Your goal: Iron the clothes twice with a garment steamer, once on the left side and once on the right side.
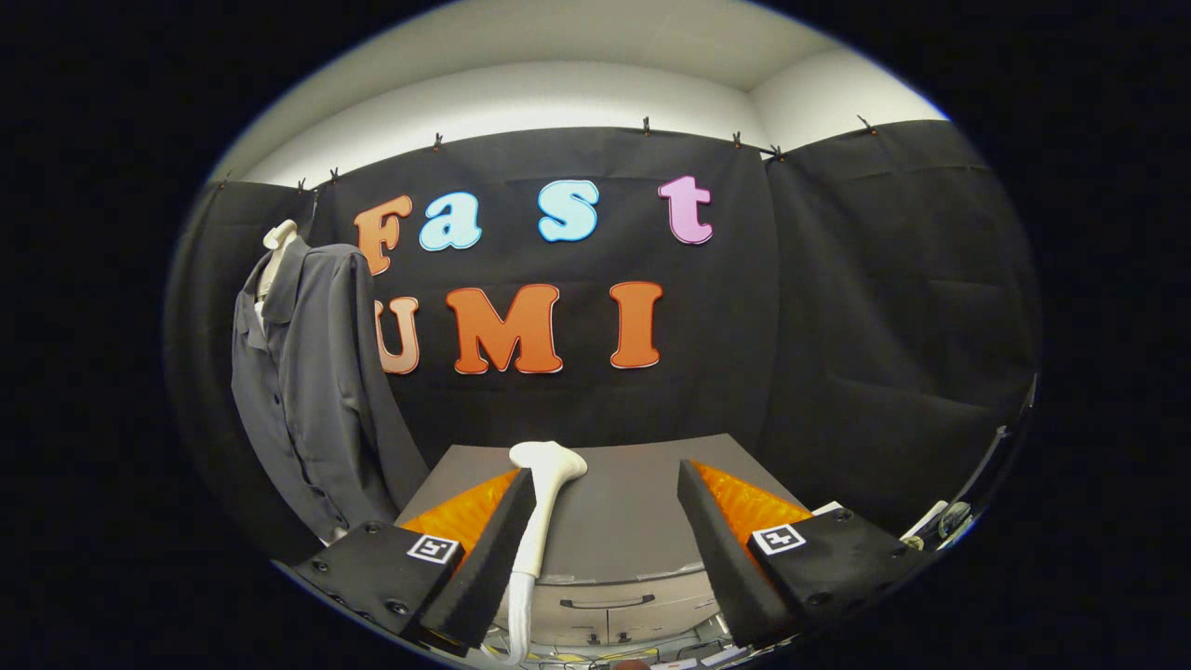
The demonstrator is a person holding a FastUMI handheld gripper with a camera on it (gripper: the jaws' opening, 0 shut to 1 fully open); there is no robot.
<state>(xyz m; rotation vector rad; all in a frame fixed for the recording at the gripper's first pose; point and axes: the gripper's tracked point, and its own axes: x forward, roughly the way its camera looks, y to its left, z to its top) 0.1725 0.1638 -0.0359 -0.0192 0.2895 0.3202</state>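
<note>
A white garment steamer lies on the grey cabinet top, its wide head pointing toward the back wall and its handle and hose running back under my fingers. My gripper is open above the cabinet. The steamer sits between the fingers, right against the inner side of the left finger, with a wide gap to the right finger. A dark grey button-up shirt hangs on a pale mannequin to the left of the cabinet, beyond the left finger.
The cabinet has drawers with handles on its front, facing me. Black cloth walls close in the back and right. Small items and papers lie at the lower right. Cables lie on the floor below the cabinet.
</note>
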